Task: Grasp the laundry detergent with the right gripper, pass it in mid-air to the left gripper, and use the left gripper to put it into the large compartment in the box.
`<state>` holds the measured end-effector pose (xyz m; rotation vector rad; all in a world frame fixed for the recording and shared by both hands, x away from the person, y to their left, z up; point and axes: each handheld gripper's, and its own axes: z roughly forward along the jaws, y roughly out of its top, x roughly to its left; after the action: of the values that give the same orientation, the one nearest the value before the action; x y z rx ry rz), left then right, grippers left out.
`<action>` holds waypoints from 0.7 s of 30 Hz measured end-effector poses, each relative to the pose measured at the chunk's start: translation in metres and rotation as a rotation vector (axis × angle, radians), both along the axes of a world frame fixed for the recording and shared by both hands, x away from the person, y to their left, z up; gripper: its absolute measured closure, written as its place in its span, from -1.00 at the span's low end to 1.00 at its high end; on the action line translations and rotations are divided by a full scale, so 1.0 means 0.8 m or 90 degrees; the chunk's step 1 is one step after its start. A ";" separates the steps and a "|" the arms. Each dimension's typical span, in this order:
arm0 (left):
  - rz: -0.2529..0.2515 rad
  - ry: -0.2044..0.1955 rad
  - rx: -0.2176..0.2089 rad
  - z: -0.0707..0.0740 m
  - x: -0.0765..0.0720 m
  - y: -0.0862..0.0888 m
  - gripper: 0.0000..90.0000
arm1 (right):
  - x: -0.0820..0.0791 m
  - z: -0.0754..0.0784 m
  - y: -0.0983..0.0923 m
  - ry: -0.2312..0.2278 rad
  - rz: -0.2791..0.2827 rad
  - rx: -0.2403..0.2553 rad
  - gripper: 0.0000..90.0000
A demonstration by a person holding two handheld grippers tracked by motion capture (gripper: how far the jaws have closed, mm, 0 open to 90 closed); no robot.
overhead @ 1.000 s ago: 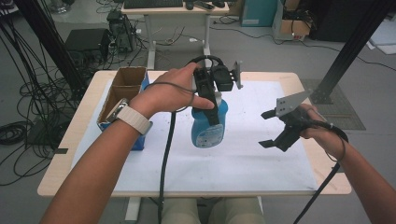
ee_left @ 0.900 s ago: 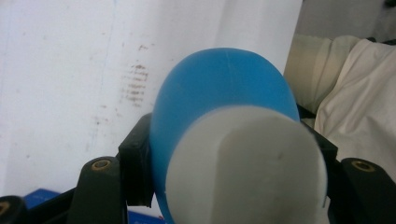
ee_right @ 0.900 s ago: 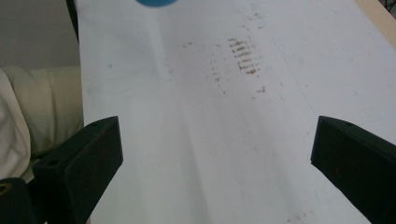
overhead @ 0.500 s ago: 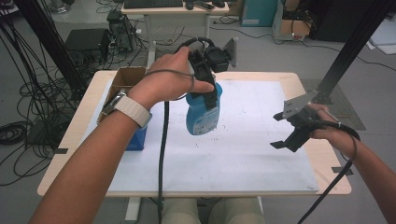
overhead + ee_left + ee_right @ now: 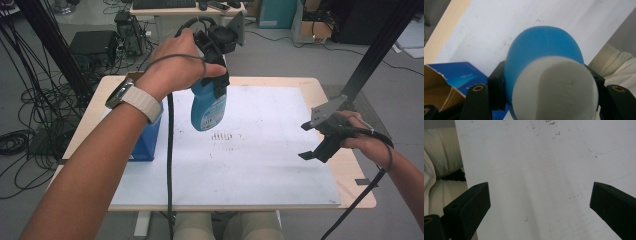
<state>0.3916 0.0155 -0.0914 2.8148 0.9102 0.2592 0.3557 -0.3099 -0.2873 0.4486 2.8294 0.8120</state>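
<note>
High view: bottle lifted, carry under way

Blue bottle (image 5: 207,106) clamped in left gripper (image 5: 218,75) fingers, hanging above the white worktop (image 5: 260,165) (box (image 5: 146,140) alongside). Right gripper (image 5: 320,137) idle, fingers wide, empty. Next, likely: steady travel, then gentle set-down.

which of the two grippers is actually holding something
The left gripper: its jaws are clamped on the blue bottle, lifted above the table. The right gripper hangs open with nothing between its jaws.
</note>
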 end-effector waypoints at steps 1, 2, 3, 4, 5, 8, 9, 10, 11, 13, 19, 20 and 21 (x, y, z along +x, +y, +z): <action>0.014 -0.002 -0.004 0.001 0.001 0.001 -0.17 | 0.000 0.000 0.000 0.002 -0.004 0.002 -0.93; 0.028 -0.007 -0.007 0.004 0.002 0.002 -0.16 | 0.000 0.000 0.000 0.002 -0.004 0.000 -0.93; 0.041 -0.010 -0.006 0.007 0.004 0.004 -0.17 | 0.000 0.001 -0.001 -0.001 -0.002 -0.005 -0.93; 0.052 -0.013 -0.007 0.010 0.005 0.005 -0.16 | 0.000 0.001 -0.001 0.002 -0.005 -0.007 -0.93; 0.066 -0.015 -0.006 0.013 0.007 0.007 -0.17 | 0.000 0.001 0.000 0.003 -0.006 -0.007 -0.93; 0.091 -0.017 -0.006 0.021 0.011 0.010 -0.16 | 0.002 0.002 0.000 0.002 -0.006 -0.009 -0.93; 0.096 -0.017 -0.005 0.022 0.012 0.010 -0.16 | 0.002 0.002 0.000 0.001 -0.007 -0.008 -0.93; 0.107 -0.016 -0.004 0.025 0.014 0.012 -0.16 | 0.003 0.002 0.000 0.001 -0.008 -0.010 -0.93; 0.114 -0.015 -0.007 0.028 0.015 0.013 -0.17 | 0.003 0.002 0.000 0.002 -0.009 -0.010 -0.93; 0.134 -0.016 -0.005 0.035 0.019 0.017 -0.16 | 0.004 0.000 0.000 0.003 -0.007 -0.016 -0.93; 0.178 -0.028 -0.002 0.051 0.024 0.025 -0.16 | 0.005 0.001 0.002 0.003 -0.007 -0.019 -0.93; 0.186 -0.029 -0.007 0.053 0.024 0.028 -0.16 | 0.006 0.002 0.002 0.002 -0.007 -0.018 -0.93; 0.193 -0.029 -0.013 0.054 0.025 0.030 -0.16 | 0.006 0.002 0.002 0.000 -0.005 -0.020 -0.93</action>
<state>0.4116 0.0392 -0.0482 2.6325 1.3193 0.3495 0.3605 -0.3082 -0.2853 0.4549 2.8340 0.7650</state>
